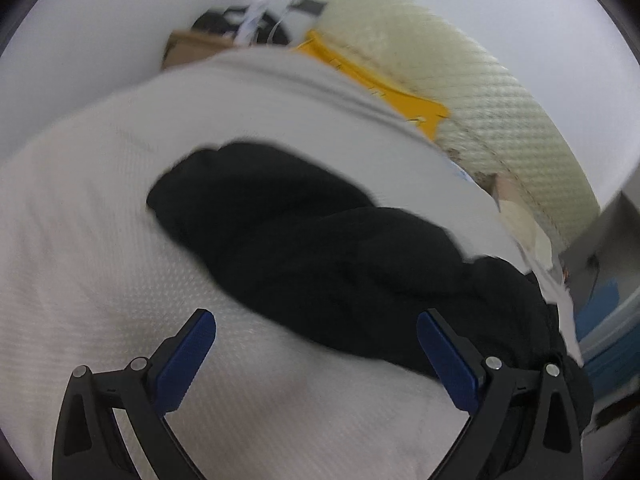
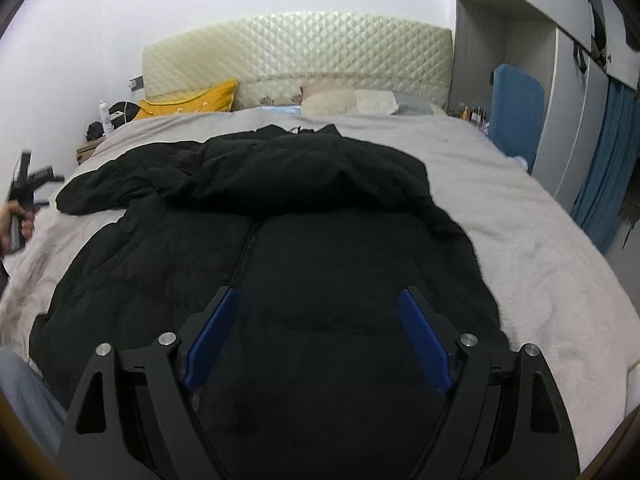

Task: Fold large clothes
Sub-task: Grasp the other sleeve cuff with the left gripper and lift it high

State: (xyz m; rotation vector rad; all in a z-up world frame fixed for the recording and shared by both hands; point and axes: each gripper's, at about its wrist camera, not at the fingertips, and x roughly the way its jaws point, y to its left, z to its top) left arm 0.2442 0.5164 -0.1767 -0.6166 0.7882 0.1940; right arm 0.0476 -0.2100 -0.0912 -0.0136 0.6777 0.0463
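Looking along your left gripper, you have both blue pads spread wide with nothing between them; its jaws stand released above the pale bedspread. This view is blurred and tilted. A black coat runs from the middle of the frame down to the lower right, where it passes behind the right-hand finger. At the upper right sit a yellow pillow and a cream quilted headboard, with a brown box and some dark things at the top centre that are too smeared to name

From your right gripper, the jaws are likewise released, blue pads wide apart with only the coat's cloth lying beneath them, not pinched. The coat fills the middle of the frame, spread flat on the bedspread, zip running up the centre, a sleeve reaching out to the left and the hood or collar bunched toward the headboard. The yellow pillow lies at the upper left beside a cream pillow. At the far left edge your hand grips the other tool, blurred. A wardrobe and blue curtain stand at the right
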